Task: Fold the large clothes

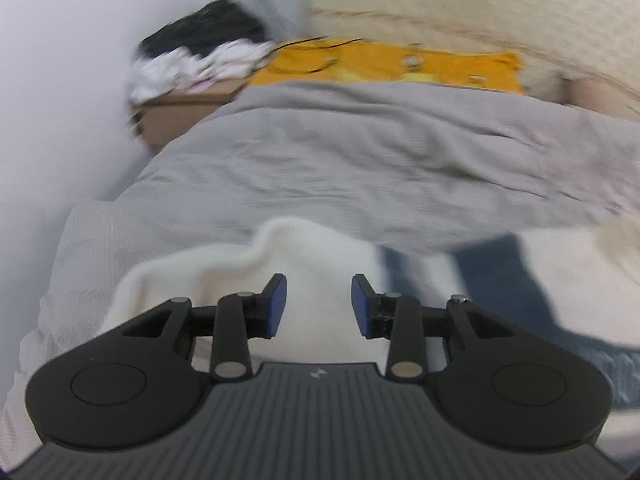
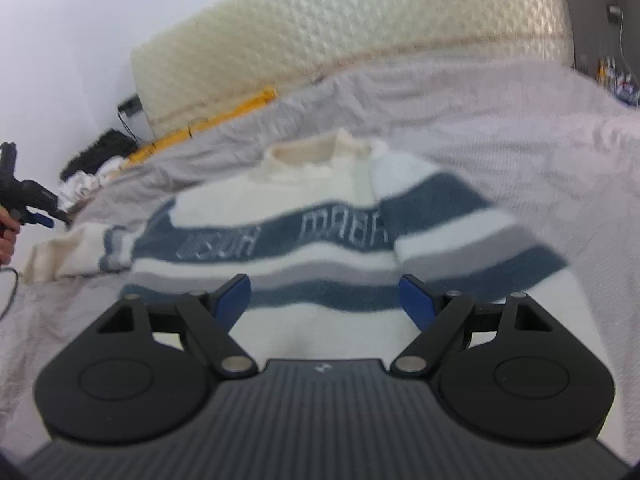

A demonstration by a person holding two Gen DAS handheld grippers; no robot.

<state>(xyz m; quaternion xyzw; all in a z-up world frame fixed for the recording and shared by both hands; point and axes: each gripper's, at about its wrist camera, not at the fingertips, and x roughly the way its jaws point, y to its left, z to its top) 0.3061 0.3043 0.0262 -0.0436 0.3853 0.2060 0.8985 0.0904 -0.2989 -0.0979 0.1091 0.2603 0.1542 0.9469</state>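
Right wrist view: both grippers' jaws gape empty over striped sweater (image 2: 320, 216); yellow cloth (image 1: 384, 66) beyond.

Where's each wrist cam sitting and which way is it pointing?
Left wrist: above the sweater's cream sleeve, facing across the grey bedsheet toward a clothes pile; own left gripper open.
Right wrist: over the sweater hem, facing the collar and headboard; own right gripper open; a hand at the left edge.
Shared: sweater, bedsheet, clothes pile.

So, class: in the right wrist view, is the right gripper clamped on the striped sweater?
No, the right gripper is open above the striped sweater, gripping nothing.
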